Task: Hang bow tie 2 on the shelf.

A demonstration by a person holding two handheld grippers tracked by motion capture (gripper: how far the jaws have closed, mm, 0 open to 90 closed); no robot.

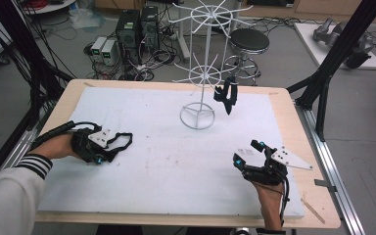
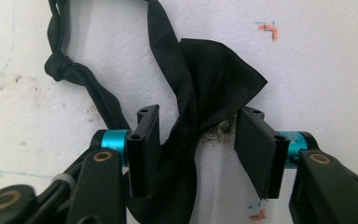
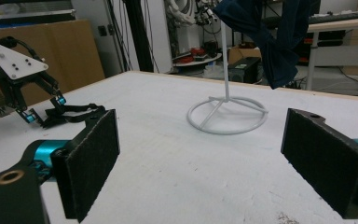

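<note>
A black bow tie [image 2: 205, 79] with its knotted strap [image 2: 70, 74] lies on the white board [image 1: 152, 166] at the left. My left gripper [image 2: 198, 149] stands over it, jaws either side of the tie's pinched middle; the left pad [image 2: 144, 149] is next to the cloth and the right pad [image 2: 256, 154] is apart from it. In the high view the left gripper [image 1: 108, 149] points right at the tie [image 1: 122, 139]. My right gripper [image 1: 247, 152] rests at the front right, open and empty [image 3: 200, 158]. A second dark bow tie [image 1: 226, 95] hangs from a white wire rack [image 1: 198, 73].
The rack's ring base [image 3: 227, 116] stands at the back middle of the board. Bare wooden table rim [image 1: 298, 147] runs round the board. On the floor behind stand a black stool [image 1: 248, 41] and computer cases [image 1: 137, 29]. Black frame posts [image 1: 338, 54] flank the table.
</note>
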